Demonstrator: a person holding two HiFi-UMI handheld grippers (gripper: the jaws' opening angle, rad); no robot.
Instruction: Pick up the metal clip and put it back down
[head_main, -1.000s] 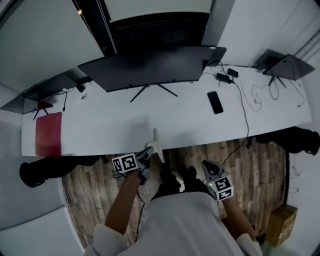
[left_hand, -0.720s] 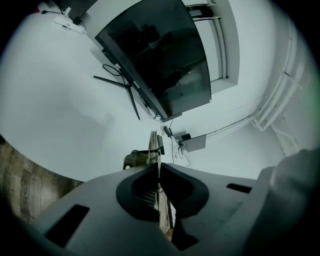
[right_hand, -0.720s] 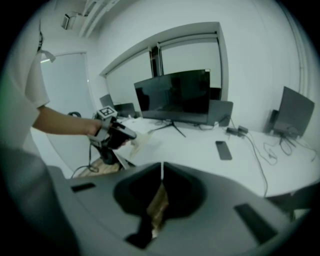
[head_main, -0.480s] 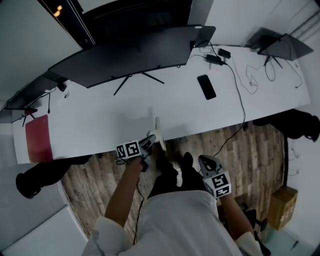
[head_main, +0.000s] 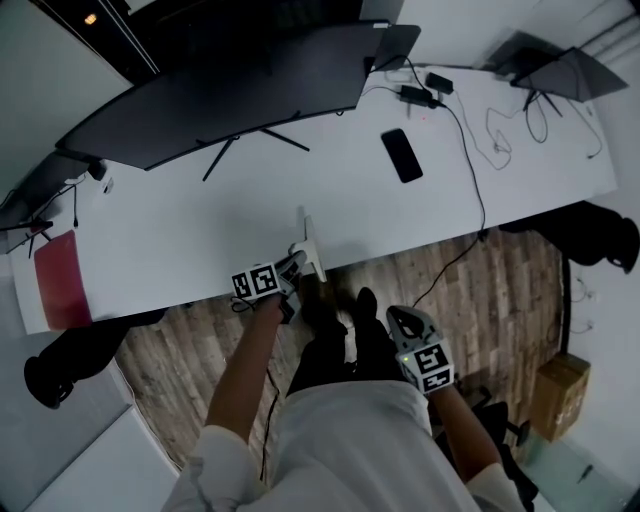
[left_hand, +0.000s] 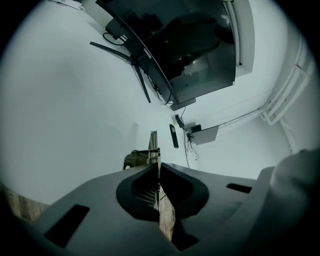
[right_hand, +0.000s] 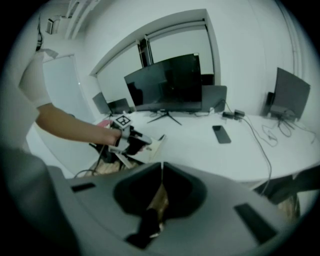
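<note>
The left gripper (head_main: 296, 264), its jaws clenched on the metal clip (head_main: 311, 252), has sunk over the last second to the near edge of the desk (head_main: 180, 230), so the put-down looks close, while the right gripper (head_main: 398, 318) hangs closed and empty below.

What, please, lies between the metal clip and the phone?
Nothing lies there. In the head view, only bare white desk separates the clip from the phone.

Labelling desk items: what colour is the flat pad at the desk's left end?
The pad is dark red; head view.
</note>
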